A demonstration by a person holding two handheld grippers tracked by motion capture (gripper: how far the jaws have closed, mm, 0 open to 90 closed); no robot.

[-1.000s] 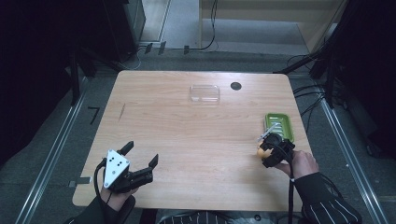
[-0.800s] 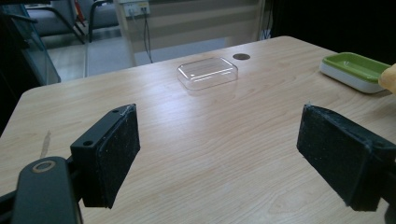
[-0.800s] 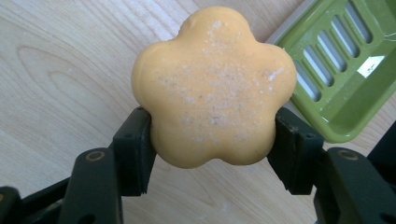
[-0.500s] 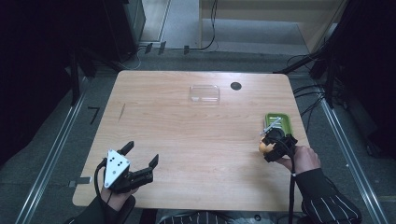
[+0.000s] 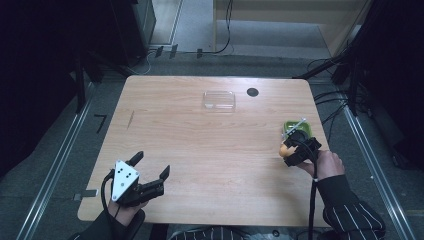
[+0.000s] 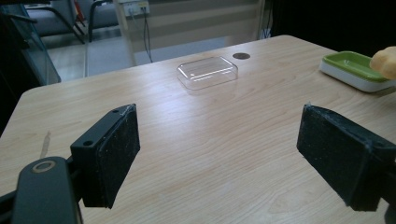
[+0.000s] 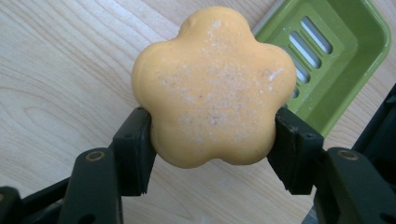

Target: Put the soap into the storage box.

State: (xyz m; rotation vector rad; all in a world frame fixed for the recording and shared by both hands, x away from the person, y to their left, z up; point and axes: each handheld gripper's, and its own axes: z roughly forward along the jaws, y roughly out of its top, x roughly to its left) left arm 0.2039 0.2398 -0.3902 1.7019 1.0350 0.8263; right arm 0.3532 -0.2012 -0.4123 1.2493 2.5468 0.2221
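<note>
I hold the right gripper [image 5: 290, 156] near the right edge of the desk [image 5: 200, 150], its fingers [image 7: 133, 151] clamped on the two sides of a flower-shaped orange soap [image 7: 212, 86]. The soap sits between the finger pads, lifted clear of the desk surface. Just beyond the fingers and to their right lies a green soap dish [image 7: 341, 60] with slotted drain openings; the soap overlaps its near corner in the right gripper view but is not resting in it.

I keep the left gripper [image 5: 150, 172] low over the near left part of the desk, fingers [image 6: 112, 149] spread wide apart with nothing between them. Well ahead of these fingers, a clear plastic lid [image 6: 208, 71] lies flat on the desk, with a dark round hole [image 6: 241, 55] just behind it.
</note>
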